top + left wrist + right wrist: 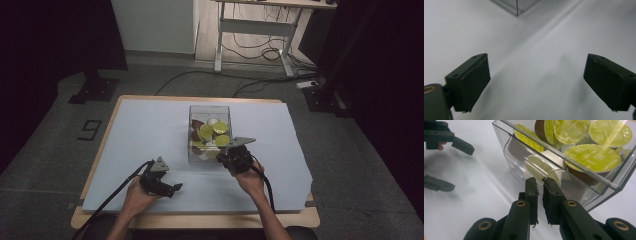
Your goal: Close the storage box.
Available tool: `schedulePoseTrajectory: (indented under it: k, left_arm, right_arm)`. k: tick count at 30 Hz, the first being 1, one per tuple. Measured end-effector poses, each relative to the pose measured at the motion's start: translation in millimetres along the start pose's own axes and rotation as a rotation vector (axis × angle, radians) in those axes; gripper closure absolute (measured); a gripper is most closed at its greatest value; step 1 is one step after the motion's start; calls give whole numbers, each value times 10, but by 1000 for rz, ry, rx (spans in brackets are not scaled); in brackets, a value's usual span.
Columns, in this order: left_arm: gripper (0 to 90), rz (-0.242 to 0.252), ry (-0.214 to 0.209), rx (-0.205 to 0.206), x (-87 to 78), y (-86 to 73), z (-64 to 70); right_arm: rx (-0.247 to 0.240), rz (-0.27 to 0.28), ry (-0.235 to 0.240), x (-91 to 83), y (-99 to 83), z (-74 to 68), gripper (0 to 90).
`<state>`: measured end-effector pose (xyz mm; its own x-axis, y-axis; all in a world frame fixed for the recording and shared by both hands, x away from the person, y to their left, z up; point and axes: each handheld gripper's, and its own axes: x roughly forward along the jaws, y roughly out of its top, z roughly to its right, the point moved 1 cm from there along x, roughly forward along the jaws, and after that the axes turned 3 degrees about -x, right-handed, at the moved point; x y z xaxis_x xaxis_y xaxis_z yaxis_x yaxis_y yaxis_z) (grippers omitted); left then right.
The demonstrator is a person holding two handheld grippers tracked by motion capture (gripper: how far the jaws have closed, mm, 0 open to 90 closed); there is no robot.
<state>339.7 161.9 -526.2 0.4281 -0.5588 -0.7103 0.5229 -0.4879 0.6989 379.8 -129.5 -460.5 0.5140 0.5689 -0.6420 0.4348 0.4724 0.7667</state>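
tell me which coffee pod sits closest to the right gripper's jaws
The white pod pressed against the clear box front wall, just beyond the right gripper; the green-lidded pods lie farther back.

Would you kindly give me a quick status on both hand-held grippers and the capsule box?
Left hand-held gripper open, over bare table cover. Right hand-held gripper nearly shut at clear capsule box front wall. Nothing in the way.

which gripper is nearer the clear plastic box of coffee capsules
Right. The right gripper has its jaws at the clear plastic box's near wall; the left gripper sits apart over the white table cover.
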Motion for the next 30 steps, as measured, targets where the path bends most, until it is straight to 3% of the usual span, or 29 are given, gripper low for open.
schedulePoseTrajectory:
  k: [30]
  left_arm:
    - [30, -10, -7, 5, 52, -24, -12]
  right_arm:
    - [13, 21, -26, 146, 77, 146, 822]
